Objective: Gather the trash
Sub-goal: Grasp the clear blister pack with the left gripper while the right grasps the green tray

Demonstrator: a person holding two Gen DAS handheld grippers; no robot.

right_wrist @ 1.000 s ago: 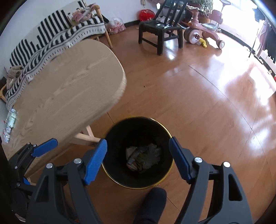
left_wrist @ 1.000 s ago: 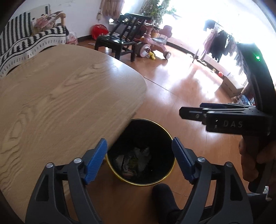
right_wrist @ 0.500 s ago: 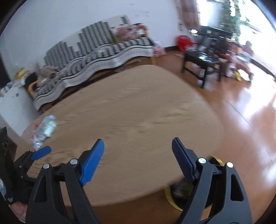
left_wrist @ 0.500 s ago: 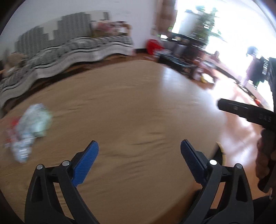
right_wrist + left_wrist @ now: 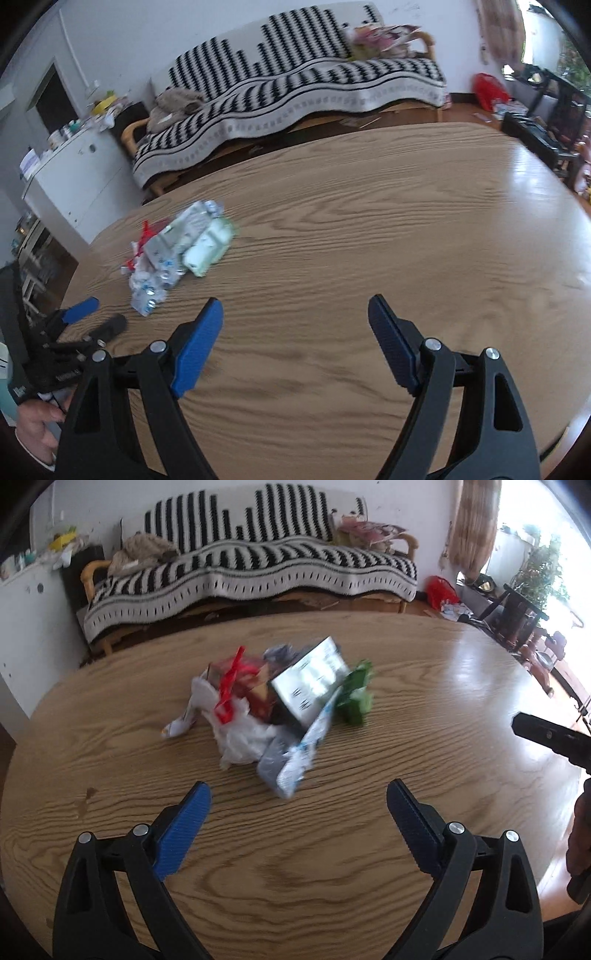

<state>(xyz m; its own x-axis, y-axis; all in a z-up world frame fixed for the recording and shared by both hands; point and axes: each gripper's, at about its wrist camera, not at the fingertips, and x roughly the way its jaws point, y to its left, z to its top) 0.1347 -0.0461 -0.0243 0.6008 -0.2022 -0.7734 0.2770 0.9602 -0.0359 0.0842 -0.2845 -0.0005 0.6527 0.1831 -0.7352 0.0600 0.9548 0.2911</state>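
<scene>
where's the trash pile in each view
Left wrist: the trash pile lies centre frame on the wooden table, just beyond the open jaws.
Right wrist: the pile sits left of centre, beyond the jaws.
Shared landmark: the striped sofa behind the table.

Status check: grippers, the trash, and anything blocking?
Left gripper open, empty. Right gripper open, empty. Crumpled wrapper trash pile on oval wooden table, untouched. Nothing in the way.
</scene>
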